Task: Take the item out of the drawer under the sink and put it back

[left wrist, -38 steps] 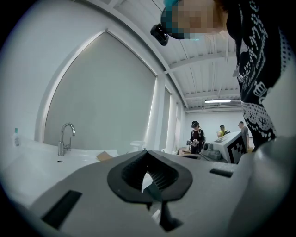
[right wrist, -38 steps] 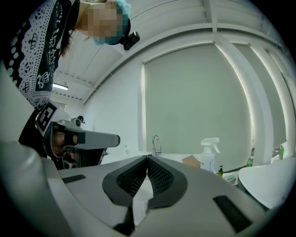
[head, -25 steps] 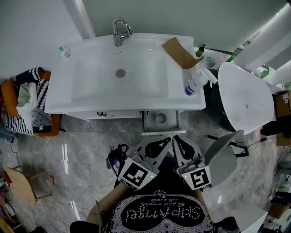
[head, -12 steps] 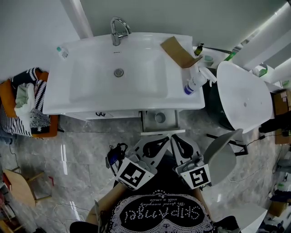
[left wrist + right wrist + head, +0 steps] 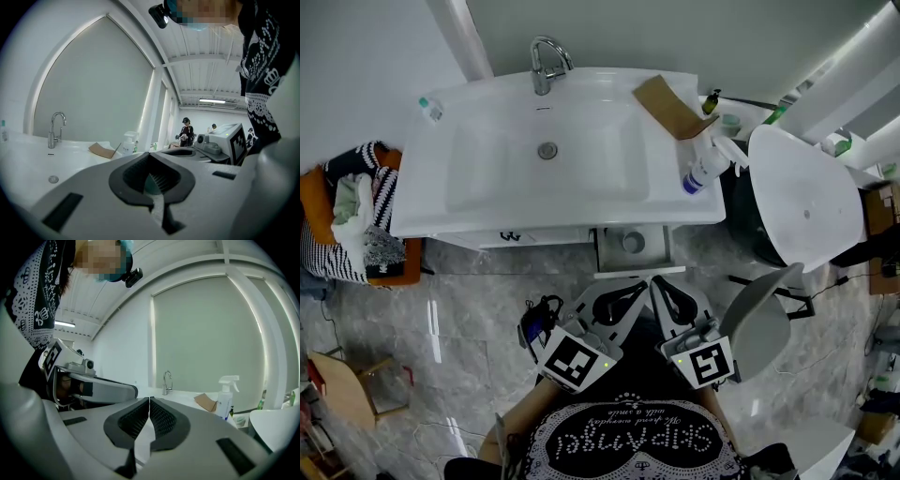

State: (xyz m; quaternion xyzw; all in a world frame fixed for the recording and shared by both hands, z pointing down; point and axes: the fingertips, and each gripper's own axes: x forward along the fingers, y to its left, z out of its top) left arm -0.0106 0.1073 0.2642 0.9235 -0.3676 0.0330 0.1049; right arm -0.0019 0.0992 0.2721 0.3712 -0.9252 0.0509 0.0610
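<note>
At the left edge of the head view, striped clothes (image 5: pixel 356 220) are heaped on an orange seat. To their right, the white sink (image 5: pixel 487 202) fills the upper middle, with a small bottle (image 5: pixel 431 108) on its left corner and the chrome faucet (image 5: pixel 548 61) at its back rim. Below the sink's front edge, right of centre, the drawer (image 5: pixel 602 251) stands pulled open. A round pale item (image 5: pixel 632 242) lies inside it, possibly a cup.

Just below the drawer are the left gripper (image 5: pixel 643 285) and right gripper (image 5: pixel 659 281), tips side by side, apart from the item. Each gripper's own view shows its jaws pressed together, pinching nothing.

Further right, a cardboard piece (image 5: pixel 670 108) and a spray bottle (image 5: pixel 705 171) rest on the sink's right end. Beside them sits a white round top (image 5: pixel 806 202), with a grey chair (image 5: pixel 759 323) below it.
</note>
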